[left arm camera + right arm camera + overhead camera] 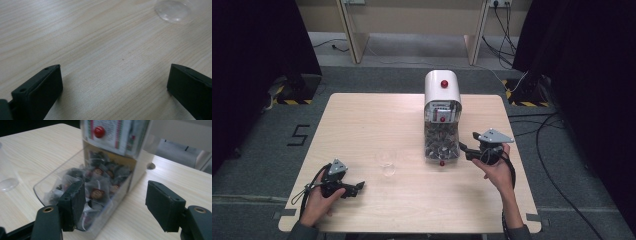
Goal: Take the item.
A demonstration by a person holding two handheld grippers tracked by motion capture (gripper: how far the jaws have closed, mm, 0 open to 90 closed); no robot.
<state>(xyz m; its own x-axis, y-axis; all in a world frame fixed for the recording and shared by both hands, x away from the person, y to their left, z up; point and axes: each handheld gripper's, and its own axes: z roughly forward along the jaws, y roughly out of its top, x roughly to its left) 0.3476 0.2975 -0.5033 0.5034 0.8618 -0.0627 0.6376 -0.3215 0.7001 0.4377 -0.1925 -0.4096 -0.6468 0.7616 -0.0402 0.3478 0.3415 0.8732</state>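
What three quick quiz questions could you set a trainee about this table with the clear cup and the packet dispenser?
1. True or false: the right gripper has a packet clamped between its jaws.
2. Which thing stands closest to the left gripper? A) the clear plastic cup B) the white dispenser with red knobs C) the table's far edge
3. Fill in: the dispenser's transparent tray holds small dark ______.

Key:
1. False. Its jaws stand apart beside the tray, with nothing between them.
2. A
3. Wrapped packets, possibly tea bags; the labels are too small to read.
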